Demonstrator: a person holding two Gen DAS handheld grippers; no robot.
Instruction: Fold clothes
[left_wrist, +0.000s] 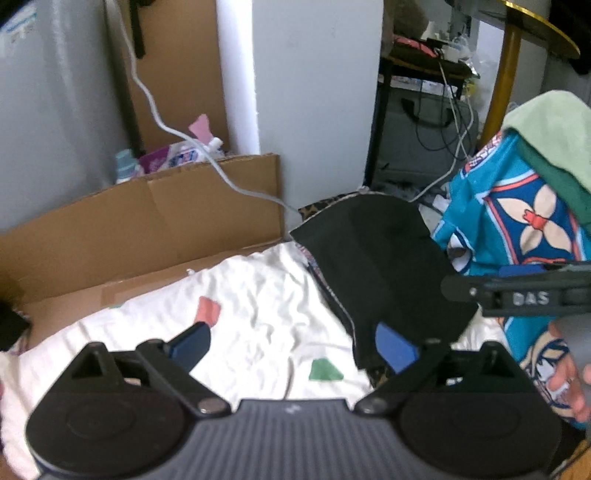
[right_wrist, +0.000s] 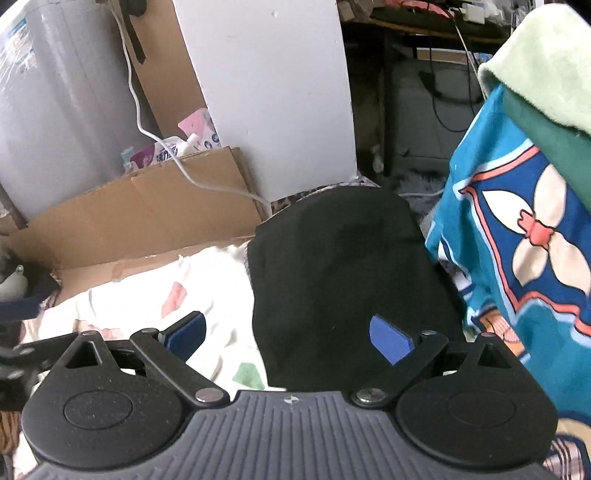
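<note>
I find both grippers, left (left_wrist: 291, 345) and right (right_wrist: 291, 338), spread wide, holding nothing. The black garment (right_wrist: 343, 273) lies flat on the white sheet (left_wrist: 258, 306), running away lengthwise, nearer my right.

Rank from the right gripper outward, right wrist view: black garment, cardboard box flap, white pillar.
1. black garment, right in front of the right gripper, under its open fingers.
2. cardboard box flap, back left.
3. white pillar, farthest, upright behind.
</note>
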